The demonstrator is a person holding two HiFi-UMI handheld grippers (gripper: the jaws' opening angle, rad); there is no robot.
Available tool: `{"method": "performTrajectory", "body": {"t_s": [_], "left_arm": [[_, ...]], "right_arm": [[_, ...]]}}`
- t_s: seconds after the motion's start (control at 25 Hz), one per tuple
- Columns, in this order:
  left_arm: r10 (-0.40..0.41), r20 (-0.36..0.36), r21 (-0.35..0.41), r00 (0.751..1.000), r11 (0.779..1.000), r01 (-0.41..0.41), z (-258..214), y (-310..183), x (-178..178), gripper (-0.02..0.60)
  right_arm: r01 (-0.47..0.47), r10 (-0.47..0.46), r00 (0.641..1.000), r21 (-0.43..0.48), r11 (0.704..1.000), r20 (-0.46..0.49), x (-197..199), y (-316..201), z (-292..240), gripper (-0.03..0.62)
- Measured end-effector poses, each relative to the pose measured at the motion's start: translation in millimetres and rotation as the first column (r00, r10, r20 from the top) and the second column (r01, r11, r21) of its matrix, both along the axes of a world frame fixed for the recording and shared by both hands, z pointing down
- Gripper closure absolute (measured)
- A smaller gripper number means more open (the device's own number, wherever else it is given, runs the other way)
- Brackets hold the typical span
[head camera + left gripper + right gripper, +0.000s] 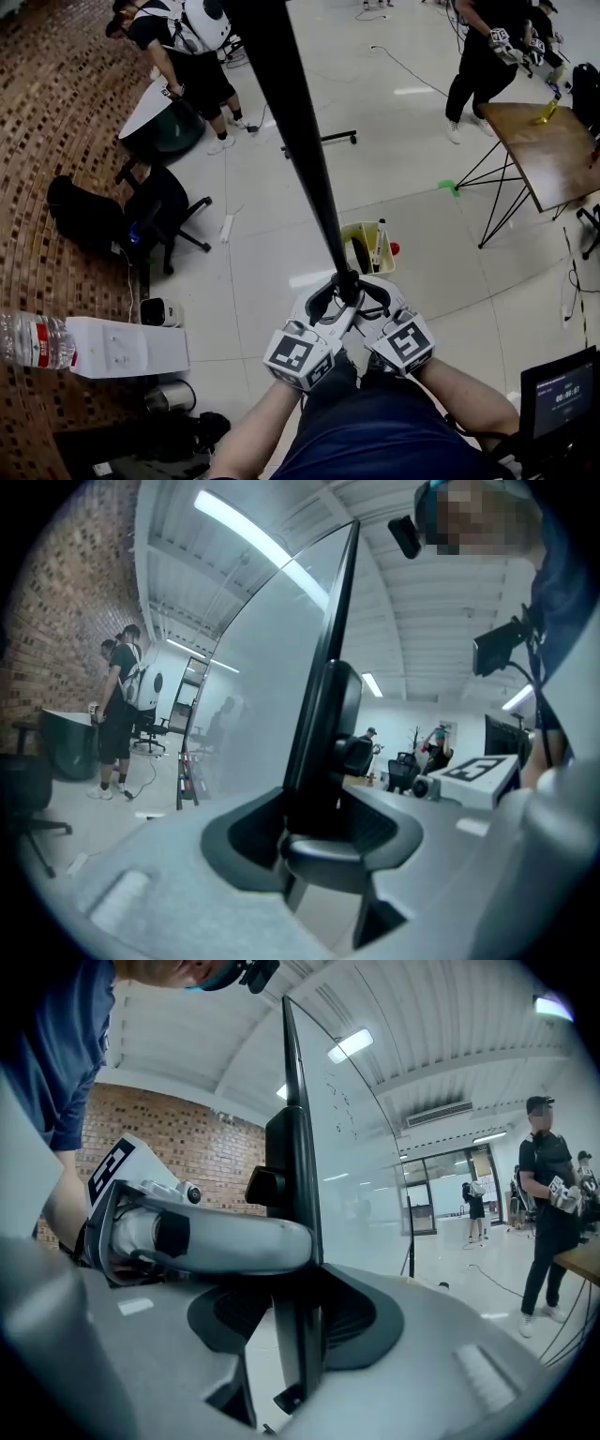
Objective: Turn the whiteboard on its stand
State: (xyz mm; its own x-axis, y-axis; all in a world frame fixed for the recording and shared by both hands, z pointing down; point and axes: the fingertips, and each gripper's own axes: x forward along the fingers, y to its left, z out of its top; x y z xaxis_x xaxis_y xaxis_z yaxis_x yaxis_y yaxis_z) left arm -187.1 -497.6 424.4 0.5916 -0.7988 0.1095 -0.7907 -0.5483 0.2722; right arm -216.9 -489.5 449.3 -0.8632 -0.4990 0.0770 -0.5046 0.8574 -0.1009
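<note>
The whiteboard (291, 122) is seen edge-on from above in the head view, a long black bar running from the top down to my hands. Both grippers meet at its near end. The left gripper (328, 302) grips it from the left and the right gripper (373, 298) from the right. In the left gripper view the board's black frame (323, 696) stands upright between the jaws of the left gripper (323, 827), and the pale panel (253, 696) spreads to the left. In the right gripper view the frame (298, 1176) is clamped in the right gripper (295, 1312), with the left gripper (206, 1237) opposite.
A yellow bin (367, 246) stands on the floor just beyond the grippers. An office chair (159, 211) and a brick wall (47, 141) are at the left, a wooden table (548, 150) at the right. People (183, 56) (483, 56) stand farther off. A white box (127, 347) and a screen (558, 394) are near me.
</note>
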Motion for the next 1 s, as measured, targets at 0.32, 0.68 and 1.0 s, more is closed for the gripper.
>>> {"method": "performTrajectory", "body": {"t_s": [0.32, 0.68, 1.0], "left_arm": [[-0.017, -0.020, -0.016, 1.000, 1.000, 0.017, 4, 32, 17, 0.391], [-0.009, -0.043, 0.013, 0.999, 1.000, 0.010, 7, 73, 42, 0.388], [-0.009, -0.016, 0.001, 1.000, 1.000, 0.009, 14, 93, 46, 0.394]], "right_arm": [[0.014, -0.014, 0.999, 0.000, 1.000, -0.033, 18, 33, 12, 0.431], [0.006, -0.004, 0.999, 0.025, 1.000, -0.044, 47, 73, 5, 0.434], [-0.012, 0.013, 0.998, 0.017, 1.000, -0.054, 52, 91, 14, 0.434]]}}
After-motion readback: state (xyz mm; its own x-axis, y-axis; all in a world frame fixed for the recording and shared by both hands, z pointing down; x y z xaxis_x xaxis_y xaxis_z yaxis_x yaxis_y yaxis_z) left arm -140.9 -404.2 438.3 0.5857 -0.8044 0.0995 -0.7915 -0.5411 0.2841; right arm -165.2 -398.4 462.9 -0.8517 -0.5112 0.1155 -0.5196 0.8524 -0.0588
